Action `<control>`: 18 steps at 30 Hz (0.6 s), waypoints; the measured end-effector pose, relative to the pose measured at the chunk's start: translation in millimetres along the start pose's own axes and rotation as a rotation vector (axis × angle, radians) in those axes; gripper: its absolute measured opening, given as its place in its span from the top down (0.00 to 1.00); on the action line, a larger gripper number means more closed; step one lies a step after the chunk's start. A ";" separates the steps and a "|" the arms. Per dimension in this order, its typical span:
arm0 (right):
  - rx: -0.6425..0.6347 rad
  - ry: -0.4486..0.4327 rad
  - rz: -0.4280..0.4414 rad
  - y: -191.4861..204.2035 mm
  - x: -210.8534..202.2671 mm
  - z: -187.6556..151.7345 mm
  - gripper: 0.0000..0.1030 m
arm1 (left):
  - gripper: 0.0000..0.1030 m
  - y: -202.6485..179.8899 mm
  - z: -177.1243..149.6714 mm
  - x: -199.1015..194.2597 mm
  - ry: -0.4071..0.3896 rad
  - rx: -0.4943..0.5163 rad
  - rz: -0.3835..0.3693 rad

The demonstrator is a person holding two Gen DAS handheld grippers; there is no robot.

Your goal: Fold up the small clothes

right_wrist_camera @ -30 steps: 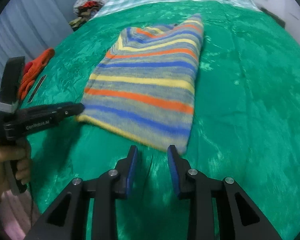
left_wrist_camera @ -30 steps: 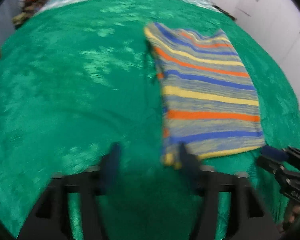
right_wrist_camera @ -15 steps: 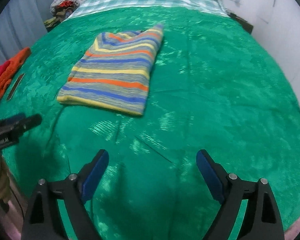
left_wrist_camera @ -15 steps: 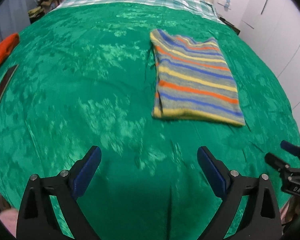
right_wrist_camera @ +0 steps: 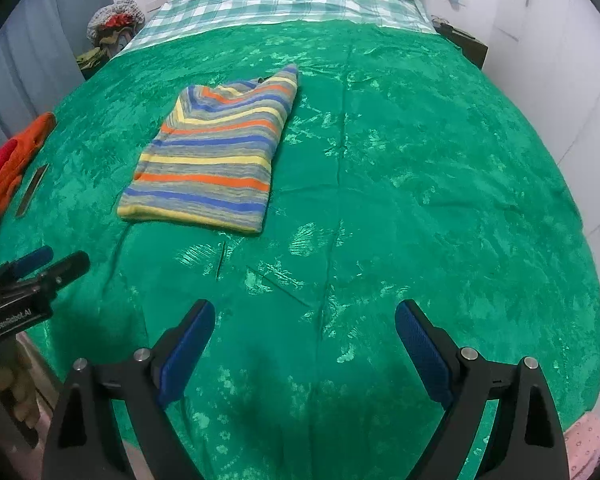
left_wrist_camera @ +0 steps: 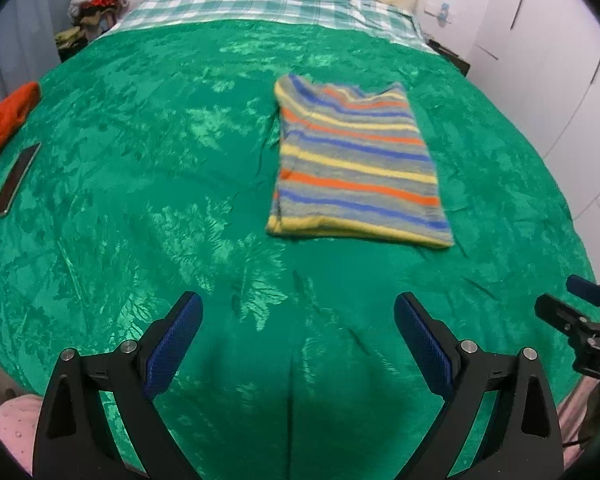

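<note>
A folded striped sweater (left_wrist_camera: pixel 356 164), grey with blue, orange and yellow stripes, lies flat on the green bedspread (left_wrist_camera: pixel 140 200). It also shows in the right wrist view (right_wrist_camera: pixel 216 160). My left gripper (left_wrist_camera: pixel 298 320) is open and empty, held back near the bed's front edge, well short of the sweater. My right gripper (right_wrist_camera: pixel 305 326) is open and empty too, near the front edge, to the right of the sweater. The right gripper shows at the right edge of the left wrist view (left_wrist_camera: pixel 580 316), and the left gripper at the left edge of the right wrist view (right_wrist_camera: pixel 32 276).
Orange and red clothes (left_wrist_camera: pixel 4 124) lie at the bed's left edge beside a dark flat phone-like object (left_wrist_camera: pixel 16 180). A checked sheet (left_wrist_camera: pixel 260 4) and pillow lie at the head. A clothes heap (left_wrist_camera: pixel 96 4) sits far left. White cupboards (left_wrist_camera: pixel 560 60) stand on the right.
Both grippers opened wide and pulled back from the sweater's near edge toward the front of the bed. The sweater stays folded where it was.
</note>
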State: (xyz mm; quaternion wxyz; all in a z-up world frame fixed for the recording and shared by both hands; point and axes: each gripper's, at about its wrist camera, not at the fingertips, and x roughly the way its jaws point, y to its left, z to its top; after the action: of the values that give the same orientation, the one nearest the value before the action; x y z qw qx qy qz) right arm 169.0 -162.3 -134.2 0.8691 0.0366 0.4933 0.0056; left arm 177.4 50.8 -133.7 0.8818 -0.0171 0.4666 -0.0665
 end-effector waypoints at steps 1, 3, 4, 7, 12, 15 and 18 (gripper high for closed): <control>-0.003 -0.005 -0.003 -0.3 -3.1 0.1 0.12 | 0.05 -2.6 0.7 -2.8 -0.004 0.002 -0.001; -0.010 -0.012 -0.014 0.6 -7.0 0.7 0.12 | 0.05 -6.9 2.4 -8.4 -0.013 0.007 -0.008; -0.015 -0.018 -0.023 0.8 -9.7 0.5 0.12 | 0.05 -8.8 2.9 -10.8 -0.016 0.008 -0.010; -0.028 -0.034 -0.046 0.2 -16.7 0.1 0.12 | 0.05 -11.1 5.0 -16.0 -0.020 0.006 -0.013; -0.046 -0.057 -0.069 0.5 -25.2 1.7 0.12 | 0.05 -15.1 6.3 -21.4 -0.033 0.016 -0.003; -0.050 -0.068 -0.072 1.1 -28.7 3.0 0.12 | 0.05 -15.6 6.8 -22.3 -0.033 0.016 0.003; -0.057 -0.077 -0.079 2.1 -30.8 4.0 0.12 | 0.05 -15.9 6.7 -22.6 -0.035 0.019 0.007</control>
State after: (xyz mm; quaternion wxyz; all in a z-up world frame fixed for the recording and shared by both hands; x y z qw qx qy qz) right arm 156.6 -161.8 -105.6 0.8876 -0.0075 0.4603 -0.0160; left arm 168.8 37.8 -109.9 0.8902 -0.0081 0.4505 -0.0678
